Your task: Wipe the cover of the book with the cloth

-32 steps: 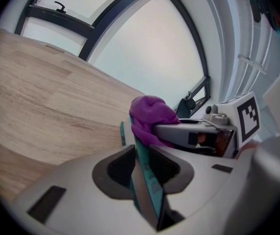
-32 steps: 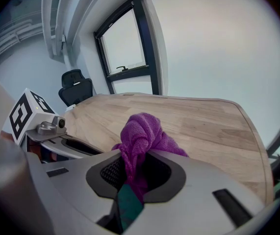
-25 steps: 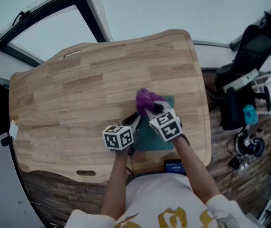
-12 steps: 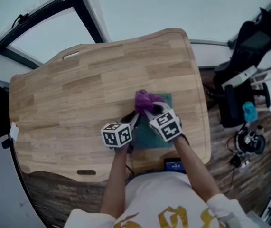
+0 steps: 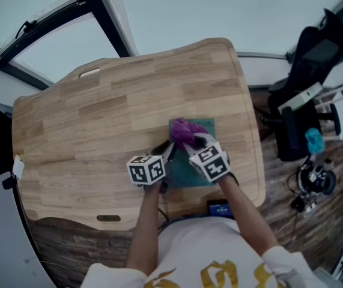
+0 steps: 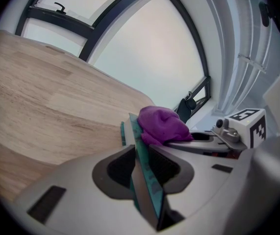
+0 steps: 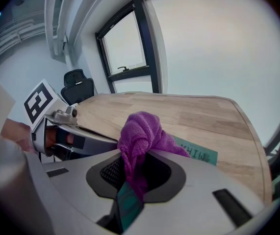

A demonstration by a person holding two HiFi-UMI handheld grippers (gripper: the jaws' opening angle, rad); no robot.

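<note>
A thin teal book lies on the wooden table near its right front. My left gripper is shut on the book's left edge, which runs edge-on between its pads. My right gripper is shut on a bunched purple cloth and holds it on the book's cover. In the right gripper view the cloth rises from between the jaws. In the left gripper view the cloth rests on the cover, just past the jaws.
A black office chair and cluttered gear stand off the table's right side. A dark device sits at the table's front edge by the person's body. Black window frames run behind the table.
The right gripper and the purple cloth have slid slightly toward the person over the cover. The left gripper has kept its hold on the book's edge.
</note>
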